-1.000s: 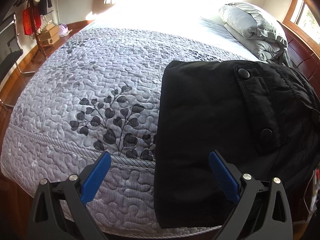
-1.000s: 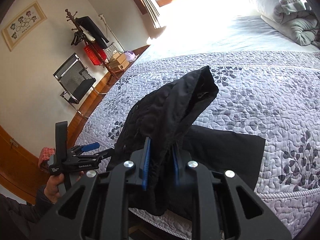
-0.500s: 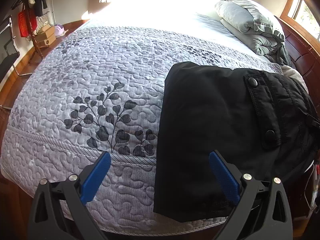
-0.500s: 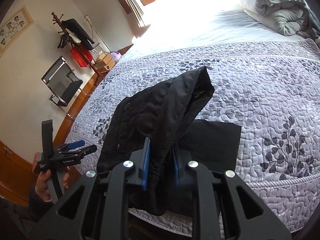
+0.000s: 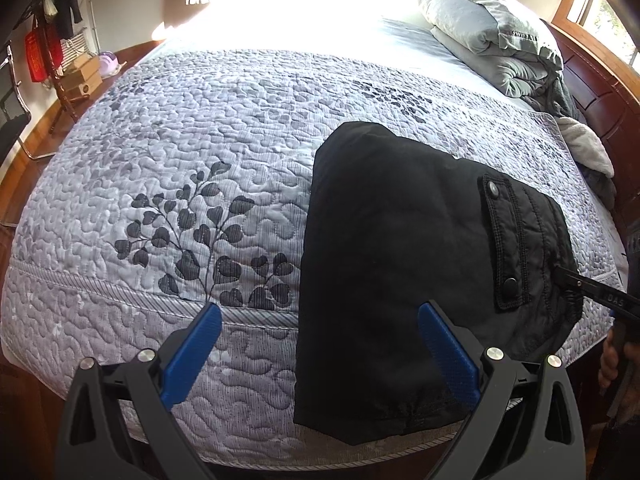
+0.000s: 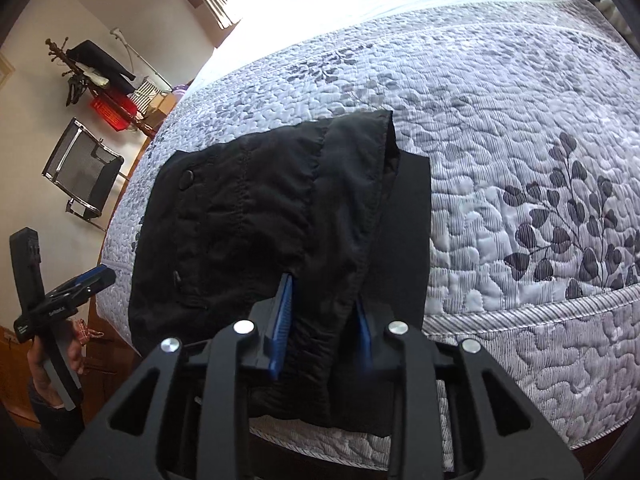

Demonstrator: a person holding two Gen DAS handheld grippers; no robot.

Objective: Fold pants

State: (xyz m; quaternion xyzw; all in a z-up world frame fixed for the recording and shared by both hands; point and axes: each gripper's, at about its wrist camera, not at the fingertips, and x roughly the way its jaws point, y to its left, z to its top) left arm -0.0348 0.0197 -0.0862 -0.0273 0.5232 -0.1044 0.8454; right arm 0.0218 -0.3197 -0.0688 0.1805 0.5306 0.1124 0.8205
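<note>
The black pants (image 5: 400,264) lie folded on the quilted bed near its front edge, snap pocket flap (image 5: 506,240) on top at the right. My left gripper (image 5: 320,352) is open and empty, held off the bed's front edge with its right finger over the pants' near end. My right gripper (image 6: 322,320) is shut on a bunched fold of the pants (image 6: 280,208), low over the folded stack. The left gripper also shows in the right wrist view (image 6: 80,284), held off the bed's corner.
The grey leaf-patterned quilt (image 5: 180,160) covers the bed. Folded grey bedding (image 5: 492,48) lies at the headboard. A wooden bed frame (image 5: 600,92) runs along the right. A coat rack (image 6: 92,76), boxes and a black chair (image 6: 80,168) stand by the wall.
My right gripper has lowered the held fold of the pants from raised above the bed down onto the stack. My left gripper stayed open and drew back slightly.
</note>
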